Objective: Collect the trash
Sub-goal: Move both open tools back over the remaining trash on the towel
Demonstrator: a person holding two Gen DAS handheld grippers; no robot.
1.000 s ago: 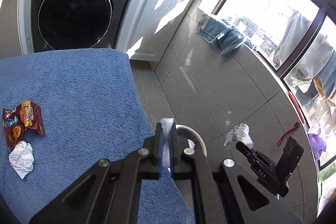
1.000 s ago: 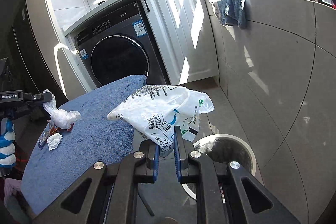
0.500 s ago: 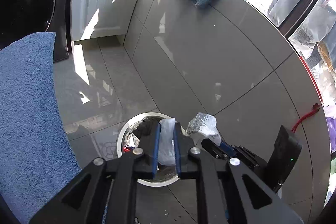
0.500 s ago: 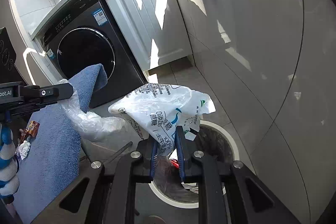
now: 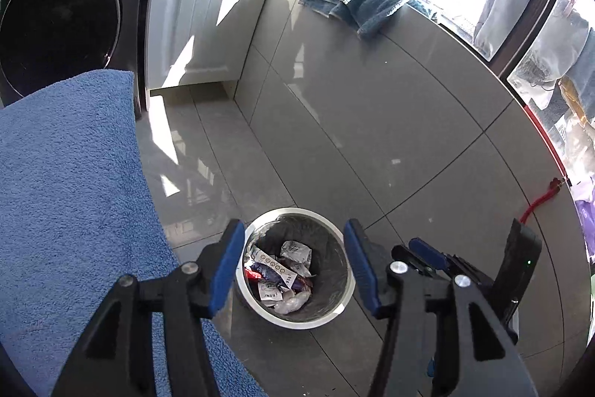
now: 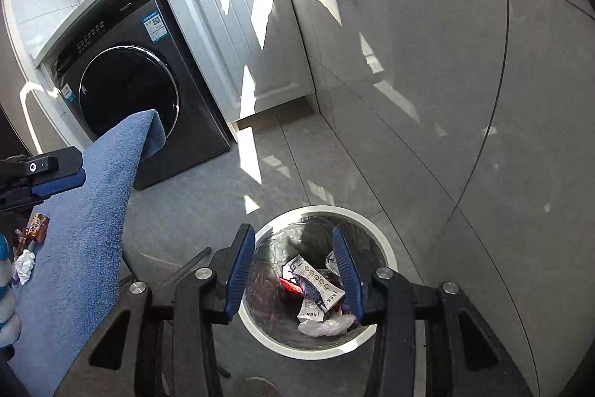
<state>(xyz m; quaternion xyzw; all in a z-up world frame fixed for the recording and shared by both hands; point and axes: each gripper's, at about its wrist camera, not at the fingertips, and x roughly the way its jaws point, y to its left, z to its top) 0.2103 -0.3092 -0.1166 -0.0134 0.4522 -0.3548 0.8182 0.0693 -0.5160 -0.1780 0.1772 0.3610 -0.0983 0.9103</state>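
Both tongs are over the bin [image 5: 346, 289] now & both are empty. A sec ago the left tongs [image 5: 293, 266] were pinching a clear crumpled plastic bag and the right tongs [image 6: 293, 270] a printed white bag; half a sec ago they were carrying those across from the desk twd the bin. Now each pair is spread wide, nothing between the blue pads [image 5: 223, 270], and the bin shows straight through the gap in both wrist views. So both bags got dropped. In the bin I see a heap of wrappers [image 6: 316, 289], white printed paper bits, something red, and a clear plastic wad [image 6: 325, 325] at the near side, prob. the left one's bag, though I can't say for sure; the big printed bag I can't pick out as one piece among the scraps. The bin stands on the grey tile floor [image 6: 427, 136], beside the desk, which is covered w/ a blue towel [image 5: 70, 192]. What it means: this round of collecting looks done, but not the whole job. In the right wrist view there's a brown-orange snack wrapper [image 6: 36, 226] and a white crumpled tissue [image 6: 25, 266] lying on the towel at the far left, near each other, well apart from the bin. My guess is those are next, so the tongs need to swing back over the desk, open as they are, and pinch one each. Both bits are light & flat-ish on soft terry, so the pads may snag towel pile along w/ them.
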